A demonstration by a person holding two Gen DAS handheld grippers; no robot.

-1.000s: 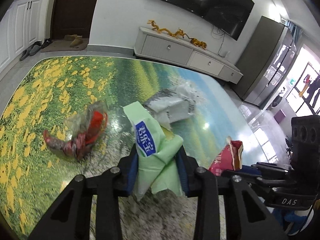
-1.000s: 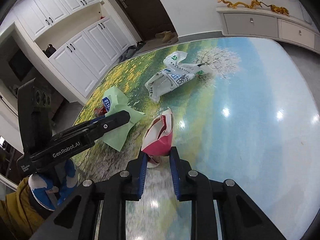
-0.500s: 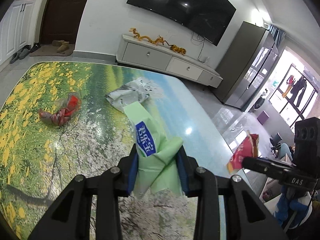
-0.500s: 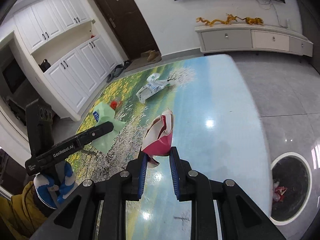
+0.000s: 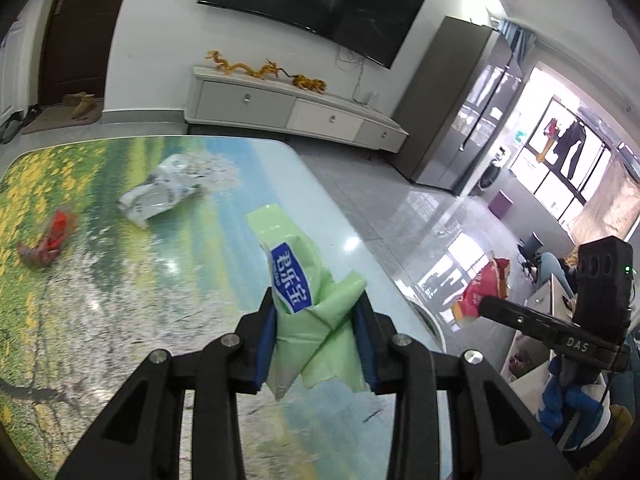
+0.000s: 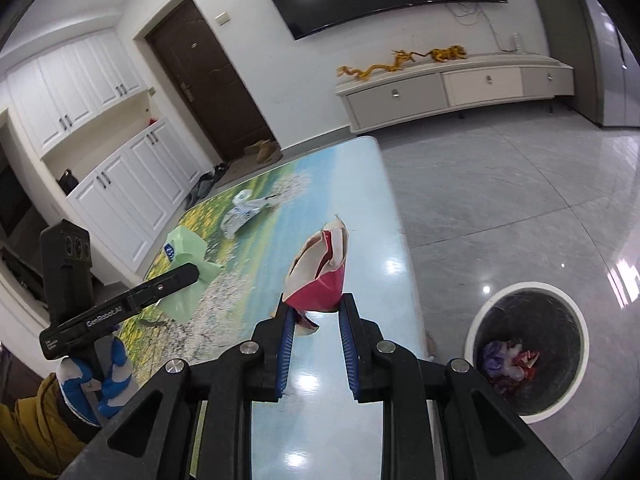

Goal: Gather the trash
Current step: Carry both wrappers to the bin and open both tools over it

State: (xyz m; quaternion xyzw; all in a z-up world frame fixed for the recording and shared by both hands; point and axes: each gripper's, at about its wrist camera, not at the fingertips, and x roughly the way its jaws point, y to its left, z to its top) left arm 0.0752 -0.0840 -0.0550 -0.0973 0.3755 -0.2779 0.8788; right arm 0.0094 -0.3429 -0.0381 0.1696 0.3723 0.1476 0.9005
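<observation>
Between the left gripper (image 5: 318, 308) pads sits a green wrapper (image 5: 304, 304); right gripper (image 6: 314, 314) apparently clamps a red packet (image 6: 320, 276).

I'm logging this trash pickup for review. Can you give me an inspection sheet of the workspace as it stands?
Surface: glossy table printed with a meadow scene; glare spots.
Job's things: green wrapper in the left tongs; red packet in the right tongs; white bag and red wrapper lying on the table; bin on the floor to the table's right, trash inside.
Clutter: nothing seen beyond the trash.
Grippers: both tongs shut on their items, held above the table.
Cables: loose wires under the TV.
Surroundings: cabinet with dragon ornaments, dark door, shoes by it, white cupboards, tiled floor.
</observation>
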